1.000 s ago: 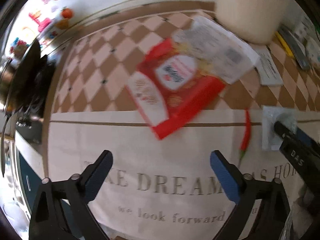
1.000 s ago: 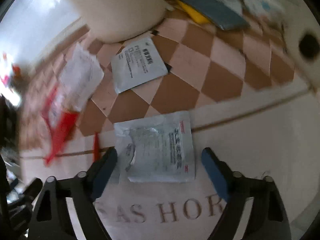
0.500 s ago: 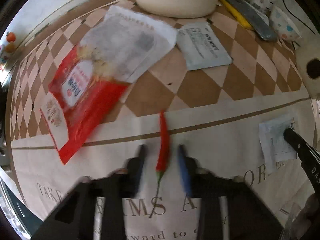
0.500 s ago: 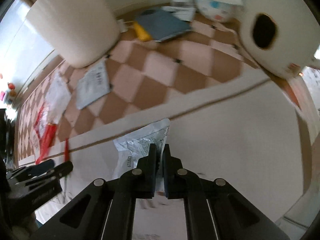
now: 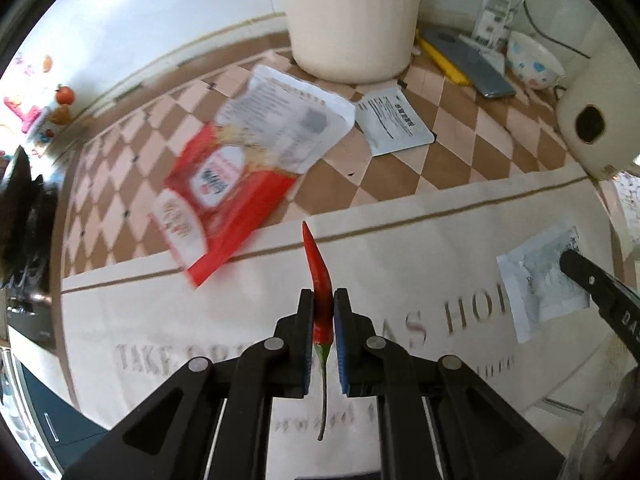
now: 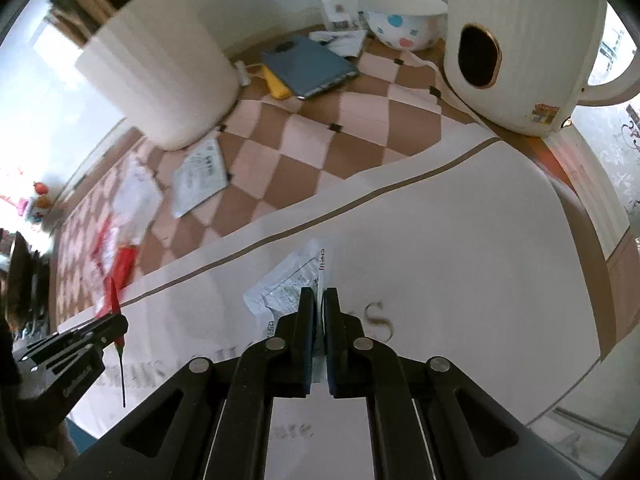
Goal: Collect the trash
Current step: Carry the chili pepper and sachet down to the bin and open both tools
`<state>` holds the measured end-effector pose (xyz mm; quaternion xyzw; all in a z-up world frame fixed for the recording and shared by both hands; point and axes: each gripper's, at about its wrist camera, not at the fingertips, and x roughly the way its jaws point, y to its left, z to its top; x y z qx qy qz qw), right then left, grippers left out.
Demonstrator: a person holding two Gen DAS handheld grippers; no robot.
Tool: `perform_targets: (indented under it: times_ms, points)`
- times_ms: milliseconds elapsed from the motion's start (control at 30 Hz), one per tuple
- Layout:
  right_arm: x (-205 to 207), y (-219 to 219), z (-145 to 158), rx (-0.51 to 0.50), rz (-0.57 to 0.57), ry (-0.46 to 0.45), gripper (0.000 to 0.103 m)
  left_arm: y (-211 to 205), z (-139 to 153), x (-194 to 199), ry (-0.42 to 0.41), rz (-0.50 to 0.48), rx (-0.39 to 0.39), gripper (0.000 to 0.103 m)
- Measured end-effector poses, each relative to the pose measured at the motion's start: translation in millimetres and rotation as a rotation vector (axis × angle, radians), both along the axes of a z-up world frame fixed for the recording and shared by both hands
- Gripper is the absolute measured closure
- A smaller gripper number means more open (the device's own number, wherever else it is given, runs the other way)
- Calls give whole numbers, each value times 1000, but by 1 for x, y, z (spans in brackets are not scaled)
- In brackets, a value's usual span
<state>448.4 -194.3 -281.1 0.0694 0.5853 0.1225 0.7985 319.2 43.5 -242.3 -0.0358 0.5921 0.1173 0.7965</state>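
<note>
Here the left claw (image 5: 323, 300) pinches a red chili (image 5: 319, 276), tip pointing away; right claw (image 6: 319, 300) grips a wrapper (image 6: 294, 280).

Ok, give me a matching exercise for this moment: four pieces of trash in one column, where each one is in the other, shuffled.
Things:
1. red chilli
2. crumpled clear wrapper
3. red snack bag
4. white sachet

Places:
A. flat on the checked cloth, beside the white bin
B. between the left gripper's jaws
C. lying partly under a printed white bag
D. between the right gripper's jaws

Pairs: 1-B, 2-D, 3-C, 4-A
</note>
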Motion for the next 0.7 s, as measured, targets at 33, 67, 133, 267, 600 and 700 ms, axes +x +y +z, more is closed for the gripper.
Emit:
perform_targets:
  times_ms: [33,67,133,267,600,700]
  points:
    - [-6,0,5,10,2,-7,98,4,5,-10,-11,0,3,96]
    - [-15,1,12,23,7,-12,98,10,9,-22,-21,2,5,96]
    - [-28,5,22,47,16,-21,98,28,16,-39,-42,6,9,96]
    - [-70,16,47,84,43,-56,98,46,30,-85,-90,13,26,96]
    - [-209,53,85,117,106,-90,98,84,43,-229,-139,63,2,96]
    - [-258,68,86,103,131,-91,98,95,30,-265,-114,76,-10,96]
